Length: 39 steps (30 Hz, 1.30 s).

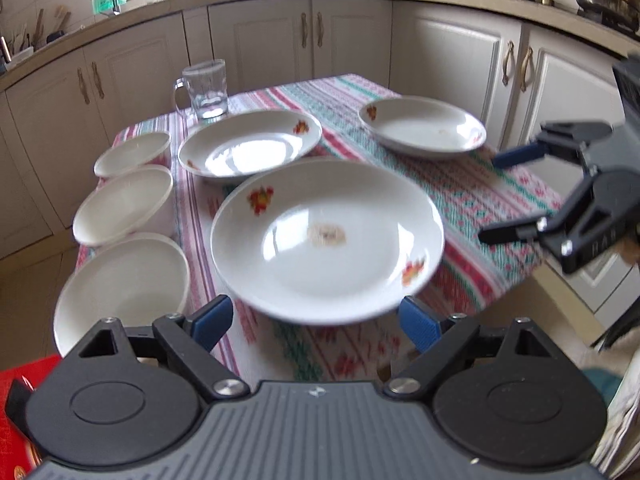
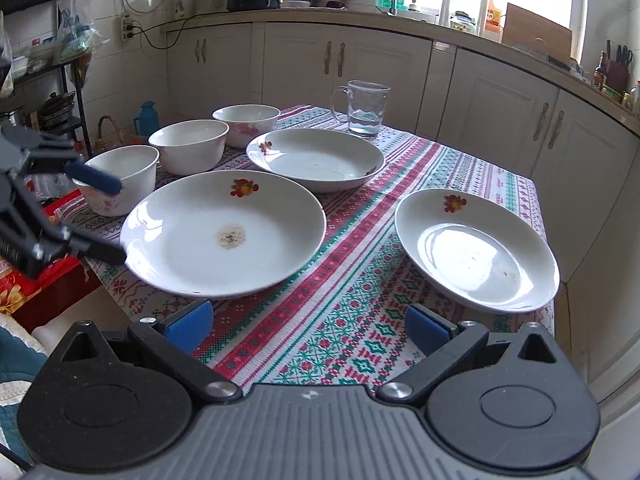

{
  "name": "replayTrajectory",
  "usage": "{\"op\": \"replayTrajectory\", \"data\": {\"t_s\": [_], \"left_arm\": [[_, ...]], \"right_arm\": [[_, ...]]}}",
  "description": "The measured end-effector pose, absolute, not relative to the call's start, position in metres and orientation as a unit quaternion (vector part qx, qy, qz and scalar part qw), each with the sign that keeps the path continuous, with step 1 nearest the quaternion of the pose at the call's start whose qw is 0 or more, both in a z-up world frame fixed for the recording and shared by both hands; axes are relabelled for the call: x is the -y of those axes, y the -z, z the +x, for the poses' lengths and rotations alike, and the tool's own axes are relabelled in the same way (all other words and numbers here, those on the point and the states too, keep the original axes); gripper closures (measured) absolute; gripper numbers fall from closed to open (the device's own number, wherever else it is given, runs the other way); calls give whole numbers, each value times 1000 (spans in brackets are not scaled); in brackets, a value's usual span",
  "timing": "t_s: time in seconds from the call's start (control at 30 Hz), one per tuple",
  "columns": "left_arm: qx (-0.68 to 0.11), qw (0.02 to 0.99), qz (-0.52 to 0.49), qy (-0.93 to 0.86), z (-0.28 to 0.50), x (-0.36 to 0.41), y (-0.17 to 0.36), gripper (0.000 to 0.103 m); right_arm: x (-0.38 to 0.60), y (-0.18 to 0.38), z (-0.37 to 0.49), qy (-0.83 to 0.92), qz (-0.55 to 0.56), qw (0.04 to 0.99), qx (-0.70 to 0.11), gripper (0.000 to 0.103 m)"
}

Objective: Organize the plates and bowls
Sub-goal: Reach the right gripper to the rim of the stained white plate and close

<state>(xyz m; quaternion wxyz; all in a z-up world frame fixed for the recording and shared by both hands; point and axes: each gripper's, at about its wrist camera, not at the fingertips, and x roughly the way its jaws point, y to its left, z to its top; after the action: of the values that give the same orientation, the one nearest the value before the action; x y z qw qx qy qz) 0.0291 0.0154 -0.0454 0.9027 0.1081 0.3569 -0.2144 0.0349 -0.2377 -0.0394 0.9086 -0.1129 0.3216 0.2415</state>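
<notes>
Three white plates with red flower marks lie on a patterned tablecloth: a near plate (image 1: 327,236) (image 2: 224,234) with a brown stain, a far plate (image 1: 250,144) (image 2: 316,158), and a right plate (image 1: 422,126) (image 2: 476,250). Three white bowls (image 1: 120,292) (image 1: 124,204) (image 1: 134,152) stand in a row on the left; they also show in the right wrist view (image 2: 120,184) (image 2: 188,150) (image 2: 246,122). My left gripper (image 1: 316,320) (image 2: 108,220) is open, just before the near plate's edge. My right gripper (image 2: 310,328) (image 1: 490,196) is open and empty above the cloth.
A glass mug (image 1: 206,88) (image 2: 366,108) with a little water stands at the table's far edge. Kitchen cabinets (image 1: 304,40) and a counter run behind the table. A red box (image 2: 24,276) sits beside the table on the left.
</notes>
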Motion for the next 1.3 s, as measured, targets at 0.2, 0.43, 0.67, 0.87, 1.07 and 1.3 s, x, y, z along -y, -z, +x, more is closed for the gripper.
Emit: {"op": "replayTrajectory", "data": {"t_s": [0.2, 0.43, 0.67, 0.87, 1.07, 1.3], "left_arm": [[-367, 900, 109, 208, 30, -13, 66, 13], [-373, 899, 101, 206, 38, -10, 76, 11], [-379, 896, 86, 213, 42, -6, 81, 3], [-385, 895, 81, 209, 45, -4, 80, 2], [-384, 896, 81, 207, 45, -2, 79, 2], [-364, 904, 97, 203, 43, 4, 71, 2]], "right_arm": [[233, 37, 38, -257, -126, 903, -321, 0], [233, 34, 46, -265, -123, 901, -321, 0], [231, 39, 58, -287, -116, 890, -335, 0], [222, 39, 73, -309, -133, 877, -341, 0], [214, 42, 86, -335, -151, 865, -342, 0], [208, 46, 108, -354, -143, 853, -355, 0]]}}
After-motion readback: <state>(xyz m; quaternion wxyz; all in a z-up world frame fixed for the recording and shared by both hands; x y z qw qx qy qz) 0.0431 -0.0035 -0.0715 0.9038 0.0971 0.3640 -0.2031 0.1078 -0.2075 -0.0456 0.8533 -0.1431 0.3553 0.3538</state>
